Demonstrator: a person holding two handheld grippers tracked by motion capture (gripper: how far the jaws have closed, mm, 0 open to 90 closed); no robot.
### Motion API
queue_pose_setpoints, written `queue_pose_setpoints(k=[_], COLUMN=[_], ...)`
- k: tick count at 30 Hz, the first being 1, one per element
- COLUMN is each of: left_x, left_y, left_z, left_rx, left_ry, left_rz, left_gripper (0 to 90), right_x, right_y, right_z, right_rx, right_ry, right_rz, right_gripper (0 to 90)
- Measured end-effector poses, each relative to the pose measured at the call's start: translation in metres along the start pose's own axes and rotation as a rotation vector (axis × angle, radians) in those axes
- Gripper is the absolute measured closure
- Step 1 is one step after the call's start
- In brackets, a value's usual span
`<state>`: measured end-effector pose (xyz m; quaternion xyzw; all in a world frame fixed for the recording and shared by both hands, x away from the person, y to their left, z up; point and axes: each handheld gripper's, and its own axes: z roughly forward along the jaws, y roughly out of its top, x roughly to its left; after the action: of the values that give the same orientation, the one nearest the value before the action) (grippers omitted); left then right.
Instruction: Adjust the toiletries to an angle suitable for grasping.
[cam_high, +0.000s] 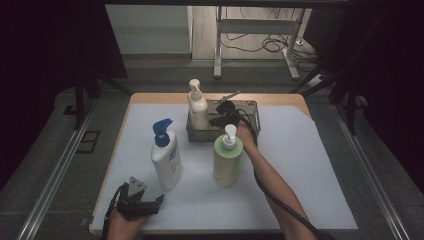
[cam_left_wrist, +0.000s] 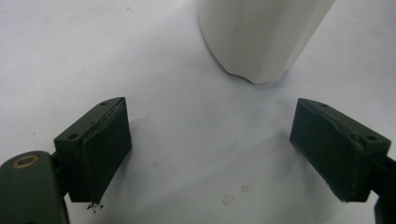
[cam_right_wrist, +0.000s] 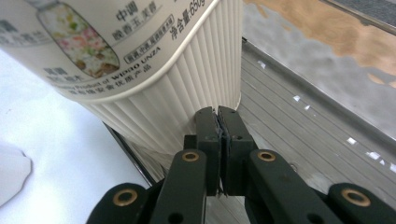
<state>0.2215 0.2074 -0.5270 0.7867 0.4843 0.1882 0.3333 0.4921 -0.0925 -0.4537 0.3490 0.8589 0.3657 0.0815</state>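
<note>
A white mat (cam_high: 300, 170) covers a wooden table (cam_high: 165, 98) in a dim room, with desk legs and loose cables on the floor beyond. At the far middle of the mat stands a metal tray (cam_high: 252, 112), and in its left end stands a cream pump bottle (cam_high: 198, 107) with a ribbed base and printed label.

The right gripper (cam_right_wrist: 218, 122) reaches into the tray; its jaws are clenched pad against pad with nothing between them. In the right gripper view the ribbed wall of the cream pump bottle (cam_right_wrist: 154, 93) rises just left of and ahead of the closed tips, seemingly in contact, with the grooved tray floor (cam_right_wrist: 299, 140) to their right. Closed jaws make a narrow blunt tip, so the likely purpose is to nudge or steady the bottle, not to lift it.

Outside the tray stand a green pump bottle (cam_high: 228, 159), just nearer than the right hand (cam_high: 245, 134), and a white bottle with a blue pump (cam_high: 166, 155).

The left gripper (cam_high: 136, 199) rests at the near edge of the mat, jaws released and spread wide. In the left gripper view the rounded base of the white bottle (cam_left_wrist: 261, 37) stands ahead of the gap, apart from both pads (cam_left_wrist: 105, 149), placing it ready as the next thing to be taken.
</note>
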Motion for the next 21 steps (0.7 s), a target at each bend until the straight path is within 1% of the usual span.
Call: queue_pose_setpoints(k=[6, 10, 15, 21], left_x=[0.000, 0.000, 0.000, 0.000], left_y=[0.000, 0.000, 0.000, 0.000], left_z=[0.000, 0.000, 0.000, 0.000], left_rx=[0.000, 0.000, 0.000, 0.000], left_ry=[0.001, 0.001, 0.000, 0.000], left_rz=[0.000, 0.000, 0.001, 0.001], left_gripper=[12.1, 12.1, 12.1, 12.1], right_x=[0.004, 0.005, 0.007, 0.011], right_y=[0.001, 0.002, 0.004, 0.007], right_z=[0.005, 0.007, 0.008, 0.010], right_rx=[0.010, 0.016, 0.016, 0.014], right_ry=[0.020, 0.024, 0.027, 0.044], right_rz=[-0.015, -0.029, -0.024, -0.040], right_gripper=[88.2, 88.2, 89.0, 89.2])
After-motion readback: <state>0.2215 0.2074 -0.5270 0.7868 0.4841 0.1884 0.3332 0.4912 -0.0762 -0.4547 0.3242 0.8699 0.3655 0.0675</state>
